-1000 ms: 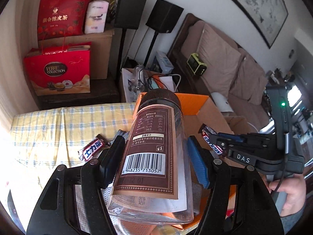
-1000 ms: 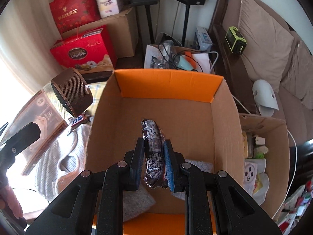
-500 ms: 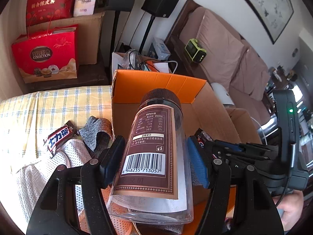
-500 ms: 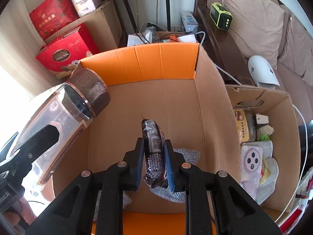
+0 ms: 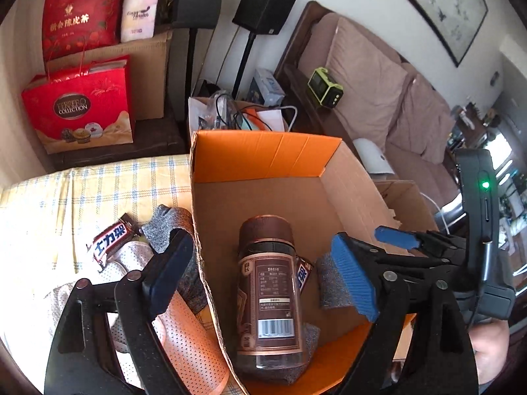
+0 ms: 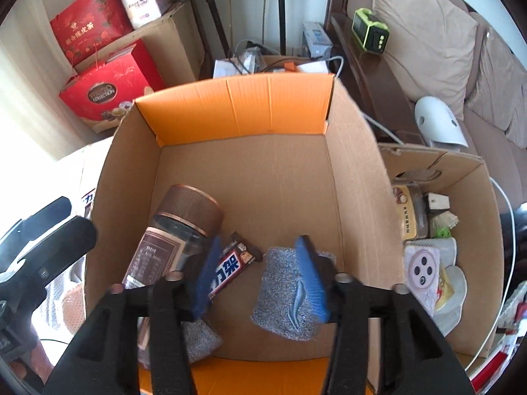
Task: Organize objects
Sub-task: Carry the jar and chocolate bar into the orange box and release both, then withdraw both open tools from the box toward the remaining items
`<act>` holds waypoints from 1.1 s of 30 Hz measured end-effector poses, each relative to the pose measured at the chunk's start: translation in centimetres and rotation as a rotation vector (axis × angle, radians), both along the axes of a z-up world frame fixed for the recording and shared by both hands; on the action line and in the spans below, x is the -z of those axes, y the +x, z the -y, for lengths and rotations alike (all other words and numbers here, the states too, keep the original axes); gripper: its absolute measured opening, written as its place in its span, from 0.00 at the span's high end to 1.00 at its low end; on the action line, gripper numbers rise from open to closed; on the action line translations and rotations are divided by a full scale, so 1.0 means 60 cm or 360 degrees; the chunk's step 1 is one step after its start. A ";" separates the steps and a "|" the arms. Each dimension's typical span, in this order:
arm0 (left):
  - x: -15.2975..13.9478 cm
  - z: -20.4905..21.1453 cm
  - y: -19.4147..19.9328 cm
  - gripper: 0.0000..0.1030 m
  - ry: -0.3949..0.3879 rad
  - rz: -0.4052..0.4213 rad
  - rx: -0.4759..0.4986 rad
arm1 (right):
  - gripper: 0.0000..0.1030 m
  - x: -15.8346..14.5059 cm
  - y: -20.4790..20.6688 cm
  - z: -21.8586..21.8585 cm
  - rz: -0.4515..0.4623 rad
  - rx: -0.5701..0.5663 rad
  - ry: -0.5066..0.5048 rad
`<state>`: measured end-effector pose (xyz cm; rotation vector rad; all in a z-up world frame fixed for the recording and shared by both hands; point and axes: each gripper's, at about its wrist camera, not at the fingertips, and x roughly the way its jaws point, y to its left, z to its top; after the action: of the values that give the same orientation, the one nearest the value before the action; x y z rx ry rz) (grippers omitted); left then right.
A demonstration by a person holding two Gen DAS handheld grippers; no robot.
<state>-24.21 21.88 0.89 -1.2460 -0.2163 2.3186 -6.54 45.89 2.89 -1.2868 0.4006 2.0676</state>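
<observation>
A clear jar with a brown lid lies on its side on the floor of the cardboard box, also seen in the right wrist view. A Snickers bar lies beside it in the box, next to a grey sock. My left gripper is open and empty above the jar, one finger outside the box wall. My right gripper is open and empty above the bar. A second Snickers bar lies on the checked cloth left of the box.
A grey sock and white-orange mesh fabric lie on the cloth left of the box. A second cardboard box with small items stands to the right. Red gift bags, speakers and a sofa stand behind.
My left gripper opened and let go of the jar, which now lies in the box. My right gripper opened and dropped the Snickers bar beside the jar.
</observation>
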 end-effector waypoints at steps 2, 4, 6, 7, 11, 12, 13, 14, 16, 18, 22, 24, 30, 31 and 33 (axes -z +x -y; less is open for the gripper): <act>-0.009 0.012 0.002 0.11 -0.0005 -0.0014 -0.0010 | 0.18 -0.010 0.004 0.003 -0.0042 -0.0003 0.0009; -0.016 0.024 0.002 0.08 -0.0011 -0.0016 -0.0023 | 0.17 -0.018 0.006 0.003 -0.0070 0.0002 -0.0011; -0.022 0.036 0.005 0.08 -0.0030 -0.0038 -0.0039 | 0.15 -0.023 0.005 0.008 -0.0080 -0.0004 -0.0004; -0.026 0.043 0.007 0.07 -0.0040 -0.0052 -0.0047 | 0.14 -0.028 0.002 0.010 -0.0080 -0.0010 0.0009; -0.036 0.068 0.017 0.00 -0.0075 -0.0109 -0.0086 | 0.11 -0.036 -0.006 0.029 -0.0065 -0.0014 0.0087; -0.037 0.074 0.019 0.00 -0.0082 -0.0115 -0.0091 | 0.09 -0.037 -0.008 0.032 -0.0068 -0.0019 0.0090; -0.037 0.079 0.021 0.00 -0.0087 -0.0118 -0.0096 | 0.09 -0.039 -0.009 0.035 -0.0072 -0.0022 0.0091; -0.038 0.085 0.023 0.00 -0.0088 -0.0120 -0.0098 | 0.08 -0.040 -0.010 0.037 -0.0074 -0.0026 0.0094; -0.038 0.096 0.027 0.00 -0.0095 -0.0116 -0.0088 | 0.05 -0.043 -0.012 0.045 -0.0082 -0.0039 0.0105; -0.036 0.104 0.033 0.00 -0.0132 -0.0115 -0.0077 | 0.01 -0.046 -0.014 0.055 -0.0097 -0.0068 0.0114; -0.031 0.128 0.043 0.00 -0.0144 -0.0104 -0.0090 | 0.01 -0.048 -0.023 0.075 -0.0100 -0.0102 0.0135; -0.029 0.144 0.044 0.00 -0.0147 -0.0082 -0.0104 | 0.01 -0.050 -0.029 0.086 -0.0102 -0.0115 0.0133; -0.026 0.198 0.054 0.00 -0.0164 -0.0045 -0.0140 | 0.01 -0.061 -0.045 0.122 -0.0133 -0.0171 0.0139; -0.023 0.209 0.055 0.00 -0.0166 -0.0034 -0.0146 | 0.01 -0.061 -0.049 0.128 -0.0135 -0.0185 0.0133; -0.014 0.230 0.059 0.00 -0.0166 -0.0007 -0.0147 | 0.01 -0.060 -0.057 0.142 -0.0121 -0.0212 0.0135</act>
<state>-20.69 8.09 1.71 -1.3060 -0.1561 2.4388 -9.96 37.38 6.52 -1.2168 0.2639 2.2254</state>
